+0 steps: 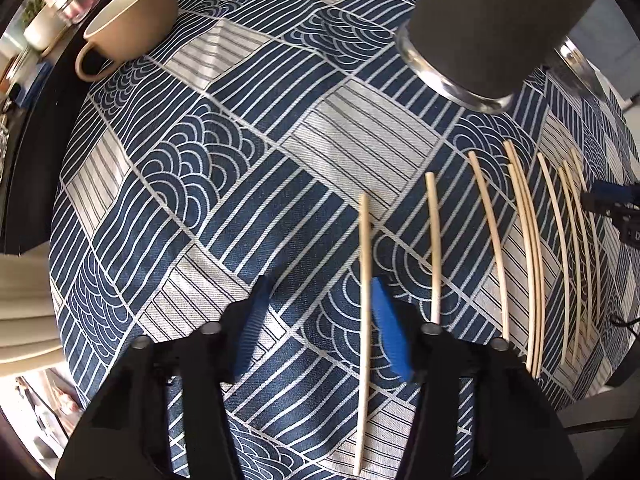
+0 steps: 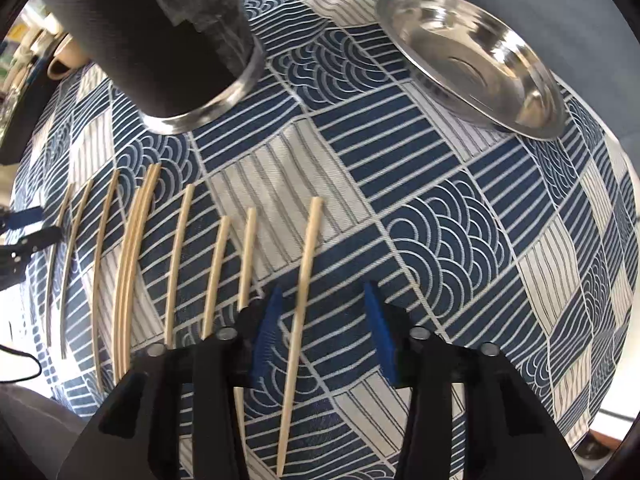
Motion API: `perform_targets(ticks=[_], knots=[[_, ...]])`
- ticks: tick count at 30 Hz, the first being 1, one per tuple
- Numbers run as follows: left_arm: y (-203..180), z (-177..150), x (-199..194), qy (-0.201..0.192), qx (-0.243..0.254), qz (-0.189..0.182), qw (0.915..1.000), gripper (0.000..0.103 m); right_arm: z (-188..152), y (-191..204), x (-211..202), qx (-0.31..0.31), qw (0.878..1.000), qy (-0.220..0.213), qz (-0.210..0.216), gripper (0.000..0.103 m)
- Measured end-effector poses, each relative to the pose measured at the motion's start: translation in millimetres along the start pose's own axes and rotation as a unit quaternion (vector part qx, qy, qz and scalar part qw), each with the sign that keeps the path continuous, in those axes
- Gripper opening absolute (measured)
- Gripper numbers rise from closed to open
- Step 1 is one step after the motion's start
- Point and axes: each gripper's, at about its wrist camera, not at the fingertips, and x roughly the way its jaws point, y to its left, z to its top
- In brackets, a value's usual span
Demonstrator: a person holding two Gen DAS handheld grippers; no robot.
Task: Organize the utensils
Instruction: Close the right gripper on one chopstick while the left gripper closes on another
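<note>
Several pale wooden chopsticks lie side by side on a blue-and-white patterned tablecloth [image 1: 240,152]. My left gripper [image 1: 320,320] is open above the cloth; the leftmost chopstick [image 1: 365,300] lies between its blue fingers, close to the right pad [image 1: 390,332]. My right gripper [image 2: 324,328] is open over the rightmost chopstick [image 2: 302,300], which lies between its fingers near the left pad [image 2: 266,332]. A tall black cylindrical holder with a steel base [image 1: 488,20] stands behind the row; it also shows in the right wrist view [image 2: 160,32].
A beige cup [image 1: 128,20] stands at the cloth's far left. A steel plate [image 2: 472,56] sits at the far right. Bowls and jars [image 1: 60,4] stand beyond the cup. The other gripper's tip [image 1: 612,204] shows at the right edge.
</note>
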Motion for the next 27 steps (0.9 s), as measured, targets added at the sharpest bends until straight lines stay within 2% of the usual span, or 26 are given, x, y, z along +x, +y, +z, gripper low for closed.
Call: perform_targets(ticks=[2,7,9,12,14,17,20,23,27], knots=[[-5,0,-1,0.001,0.012,-0.002,0.9999,0.033,0,8,-1,-0.006,1.0,0.002,0.002,0.022],[-5,5,-3,0.003,0.016,-0.005,0.9999,0.027,-1,29,0,-0.027,1.0,-0.01,0.004,0.02],[-1,1,-5,0.0,0.017,-0.008,0.9998,0.025,-2,27,-2,-0.03,0.999,-0.012,0.004,0.013],[2,0,-6,-0.004,0.01,-0.008,0.9999,0.019,-4,27,-3,-0.036,0.999,-0.015,0.003,0.009],[7,-7,-7,-0.004,0.002,-0.013,0.9999,0.007,-6,24,-5,-0.033,0.999,-0.013,0.008,0.007],[19,-12,-8,-0.009,-0.013,-0.034,0.9993,0.006,-12,10,-1,-0.011,1.0,-0.007,0.027,0.006],[41,-18,-6,-0.004,-0.058,-0.073,0.9956,0.004,-10,-15,-5,0.006,0.999,-0.009,0.047,0.004],[48,-23,-8,0.0,-0.067,-0.078,0.9947,0.004,-18,-35,-14,0.017,0.998,-0.012,0.054,0.004],[56,-35,-17,-0.007,-0.066,-0.078,0.9947,0.004,-26,-39,-22,0.021,0.998,-0.022,0.062,0.004]])
